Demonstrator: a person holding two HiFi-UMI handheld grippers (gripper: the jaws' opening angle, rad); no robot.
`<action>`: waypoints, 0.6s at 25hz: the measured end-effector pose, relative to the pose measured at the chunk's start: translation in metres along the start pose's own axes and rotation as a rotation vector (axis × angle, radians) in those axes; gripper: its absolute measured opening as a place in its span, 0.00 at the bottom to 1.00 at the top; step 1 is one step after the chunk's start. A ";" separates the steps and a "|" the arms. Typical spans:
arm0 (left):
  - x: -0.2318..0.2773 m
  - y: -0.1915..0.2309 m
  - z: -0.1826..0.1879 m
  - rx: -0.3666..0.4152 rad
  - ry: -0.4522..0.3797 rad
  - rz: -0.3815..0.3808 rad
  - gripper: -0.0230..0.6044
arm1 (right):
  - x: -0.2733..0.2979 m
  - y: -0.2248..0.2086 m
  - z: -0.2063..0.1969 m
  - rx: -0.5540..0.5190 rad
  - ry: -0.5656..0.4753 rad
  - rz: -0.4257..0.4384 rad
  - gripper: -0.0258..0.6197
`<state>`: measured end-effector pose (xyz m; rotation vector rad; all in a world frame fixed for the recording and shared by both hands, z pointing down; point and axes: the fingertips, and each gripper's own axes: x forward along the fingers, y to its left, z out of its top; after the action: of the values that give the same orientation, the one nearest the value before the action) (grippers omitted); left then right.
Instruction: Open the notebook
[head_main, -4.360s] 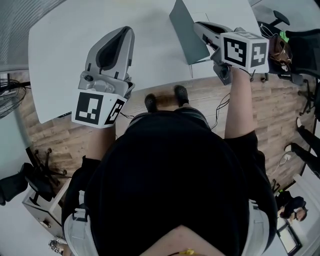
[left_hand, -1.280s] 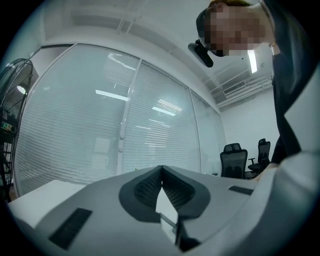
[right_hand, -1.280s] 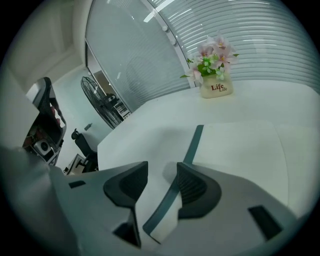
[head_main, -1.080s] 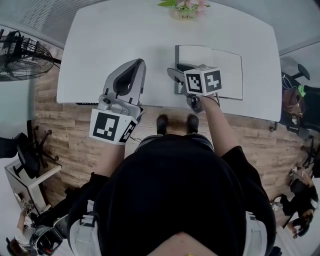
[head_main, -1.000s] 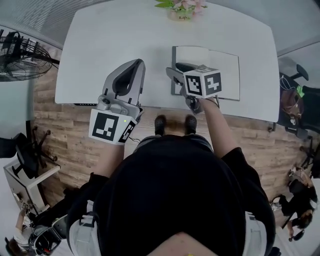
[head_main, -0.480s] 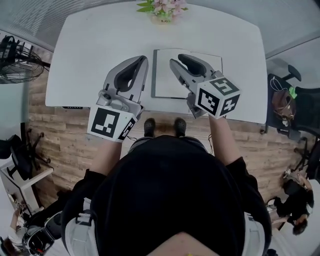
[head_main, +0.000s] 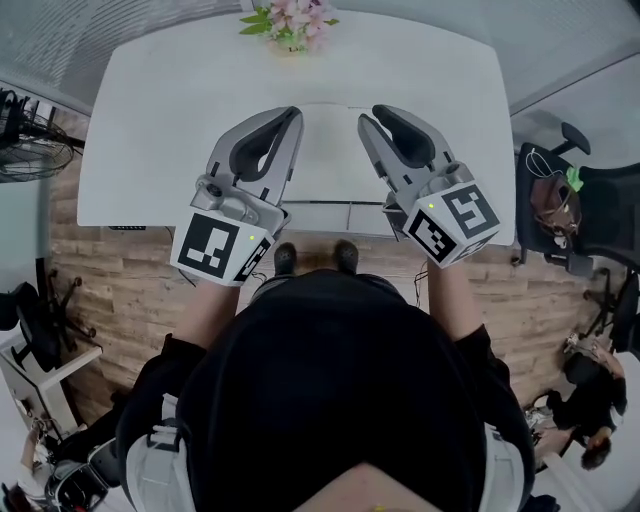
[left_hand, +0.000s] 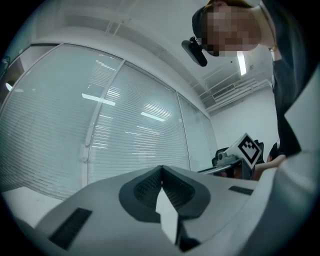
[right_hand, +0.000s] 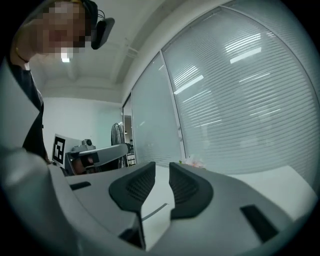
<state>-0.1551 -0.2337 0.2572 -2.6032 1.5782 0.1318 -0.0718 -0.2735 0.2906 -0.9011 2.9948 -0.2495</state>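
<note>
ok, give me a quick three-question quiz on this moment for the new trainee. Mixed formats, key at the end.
1. True or false: the left gripper has its jaws together with nothing between them.
2. What stands at the far edge of the white table? A) a mug B) flowers C) a laptop
3. Does the right gripper hold the notebook?

Key:
1. True.
2. B.
3. No. Its jaws have just been closing but stand slightly apart with nothing between them. The notebook lies on the table between the two grippers.
</note>
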 end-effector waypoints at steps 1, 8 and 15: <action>0.003 -0.003 0.001 0.003 -0.004 -0.004 0.05 | -0.004 -0.003 0.005 -0.010 -0.013 -0.005 0.18; 0.023 -0.018 -0.001 0.014 0.001 -0.021 0.05 | -0.029 -0.017 0.028 -0.052 -0.080 -0.022 0.13; 0.033 -0.025 0.004 0.021 -0.018 -0.011 0.05 | -0.045 -0.033 0.041 -0.068 -0.127 -0.034 0.09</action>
<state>-0.1177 -0.2506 0.2499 -2.5866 1.5511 0.1363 -0.0145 -0.2818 0.2536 -0.9359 2.8890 -0.0876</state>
